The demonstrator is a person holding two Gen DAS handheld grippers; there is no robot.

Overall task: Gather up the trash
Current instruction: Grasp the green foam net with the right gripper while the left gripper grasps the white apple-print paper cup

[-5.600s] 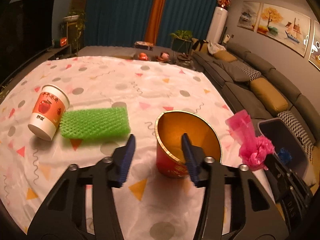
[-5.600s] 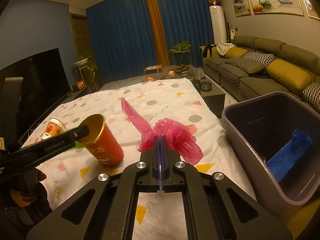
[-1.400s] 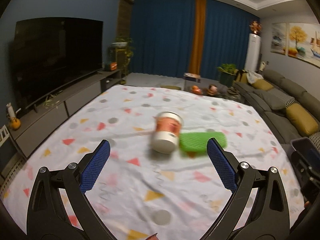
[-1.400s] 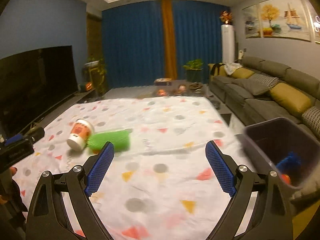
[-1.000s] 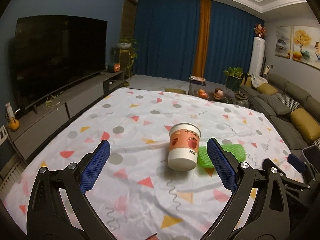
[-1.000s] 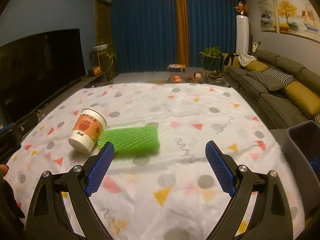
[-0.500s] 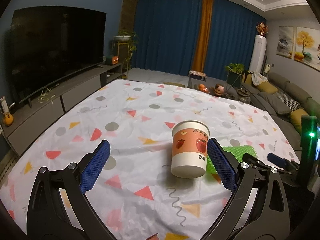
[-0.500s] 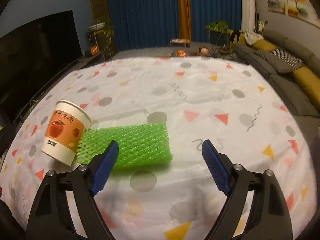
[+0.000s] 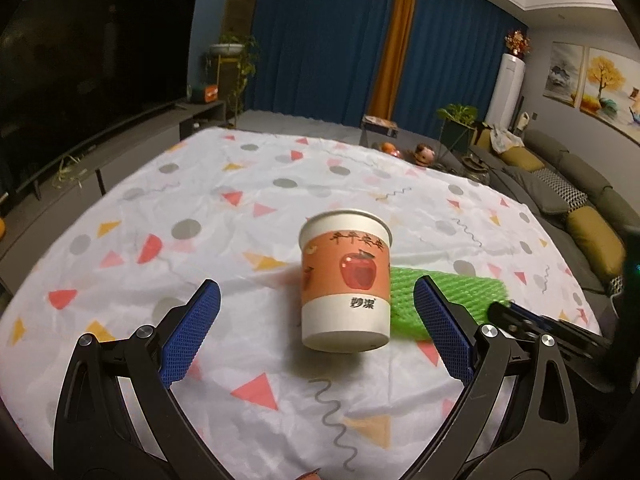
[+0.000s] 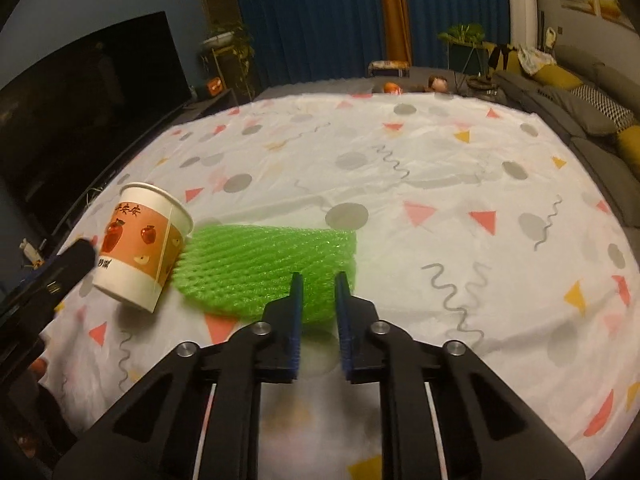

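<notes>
Between the closing jaws of the right hand-held gripper (image 10: 318, 280) sits the near edge of a bumpy green foam net (image 10: 264, 268). Touching its left end stands a smooth paper cup (image 9: 346, 286) with apples, inside the wide-open left hand-held gripper (image 9: 316, 300). Both rest mid-counter on a crinkly white cloth (image 9: 240, 208) with coloured shapes.

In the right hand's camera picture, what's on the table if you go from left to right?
Left gripper → paper cup with apples on it → green foam net → right gripper, its jaws closing on the net's near edge.
</notes>
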